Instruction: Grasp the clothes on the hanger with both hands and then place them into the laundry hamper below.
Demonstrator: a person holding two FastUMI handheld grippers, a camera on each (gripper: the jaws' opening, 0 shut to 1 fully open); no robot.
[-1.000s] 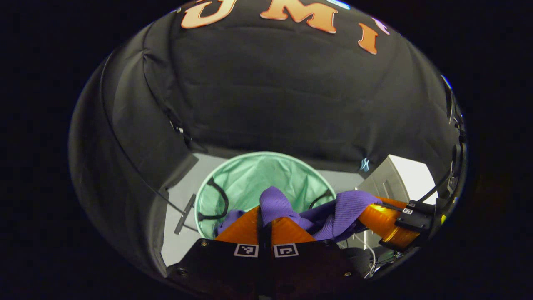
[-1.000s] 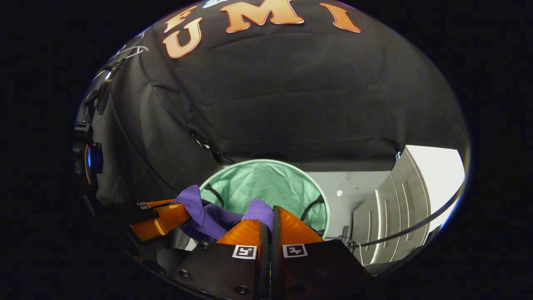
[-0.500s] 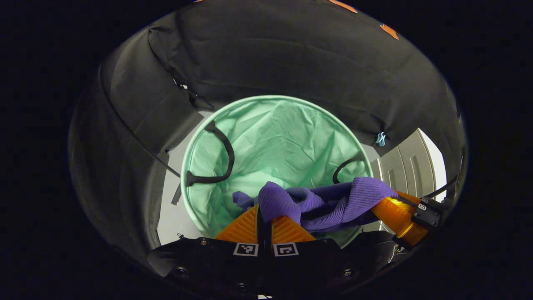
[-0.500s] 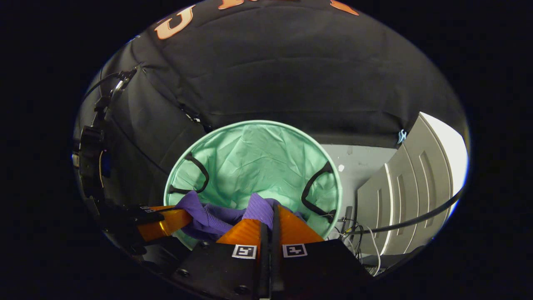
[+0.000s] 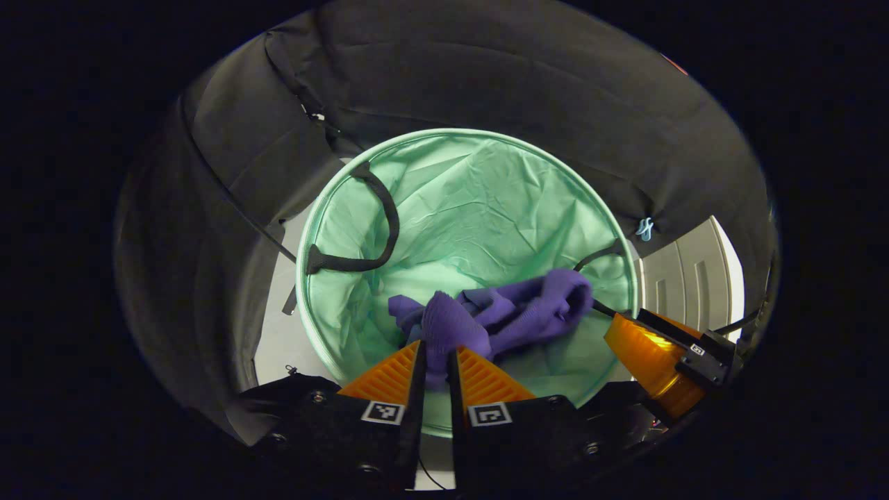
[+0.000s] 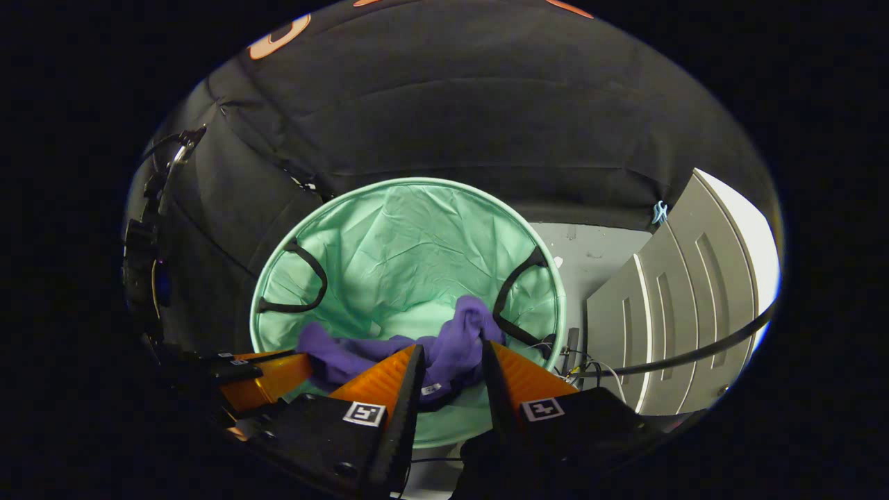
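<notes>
A purple ribbed garment (image 5: pixel 514 312) lies bunched inside the mint-green laundry hamper (image 5: pixel 444 135), low against its near wall. In the left gripper view my left gripper (image 5: pixel 434 347) is open by a narrow gap, and a fold of the garment still sits loosely between its fingertips. In the right gripper view my right gripper (image 6: pixel 450 351) is open wider above the hamper (image 6: pixel 410 182), with the garment (image 6: pixel 458 333) sagging between the fingers, touching neither firmly. Each gripper hangs over the hamper's near rim.
Two black strap handles (image 5: pixel 375 229) hang inside the hamper. A pale panelled door (image 6: pixel 667 292) stands to the right, with loose cables (image 6: pixel 576 361) on the grey floor beside the hamper. Black cloth walls close in behind and to the left.
Both grippers came down over the hamper and tilted toward its inside. Both pairs of fingers parted, and the garment dropped from a stretched span into the hamper.
</notes>
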